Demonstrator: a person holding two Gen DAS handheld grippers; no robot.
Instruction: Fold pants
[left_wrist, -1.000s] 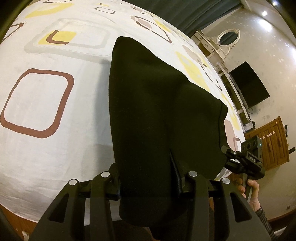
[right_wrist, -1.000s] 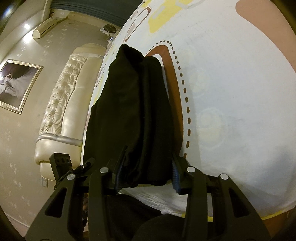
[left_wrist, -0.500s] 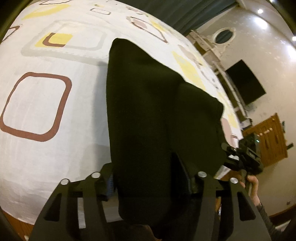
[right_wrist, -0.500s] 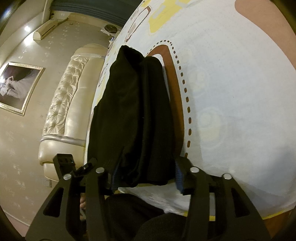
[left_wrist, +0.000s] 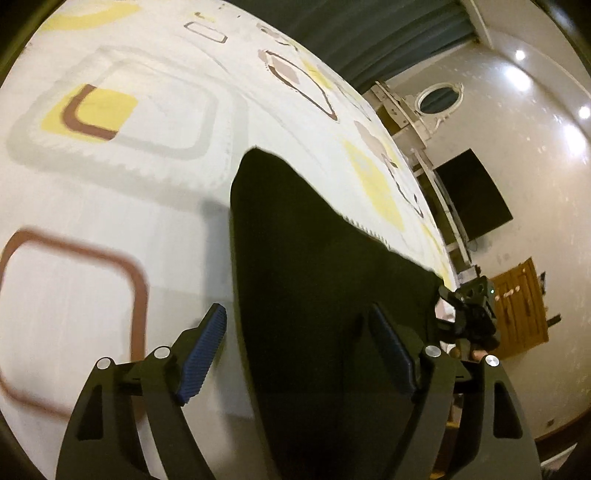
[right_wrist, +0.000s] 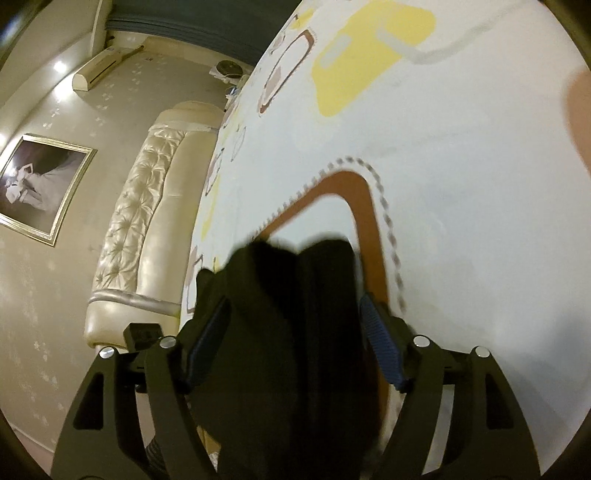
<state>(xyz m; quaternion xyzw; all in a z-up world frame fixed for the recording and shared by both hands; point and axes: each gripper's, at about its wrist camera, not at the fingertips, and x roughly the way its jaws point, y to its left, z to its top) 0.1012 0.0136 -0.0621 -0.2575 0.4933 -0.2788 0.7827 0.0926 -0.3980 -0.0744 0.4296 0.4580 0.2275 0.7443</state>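
The black pants (left_wrist: 314, 258) lie in a folded band on the bed's patterned white sheet (left_wrist: 110, 192). My left gripper (left_wrist: 295, 350) is open, its blue pads spread wide, with the near end of the pants lying between and under them. In the right wrist view the pants (right_wrist: 295, 314) are a bunched black stack between the fingers. My right gripper (right_wrist: 295, 332) is open, its pads apart on either side of the cloth. The right gripper also shows in the left wrist view (left_wrist: 469, 314) at the far end of the pants.
The sheet (right_wrist: 461, 166) carries yellow and brown square prints. A cream tufted headboard (right_wrist: 140, 221) and a framed picture (right_wrist: 40, 188) are to the left. A dresser with an oval mirror (left_wrist: 436, 99), a dark TV (left_wrist: 472, 195) and a wooden cabinet (left_wrist: 521, 306) stand beyond the bed.
Both grippers have opened wider and let go of the pants. Both have pulled back, so the pants look smaller and lower in each view.
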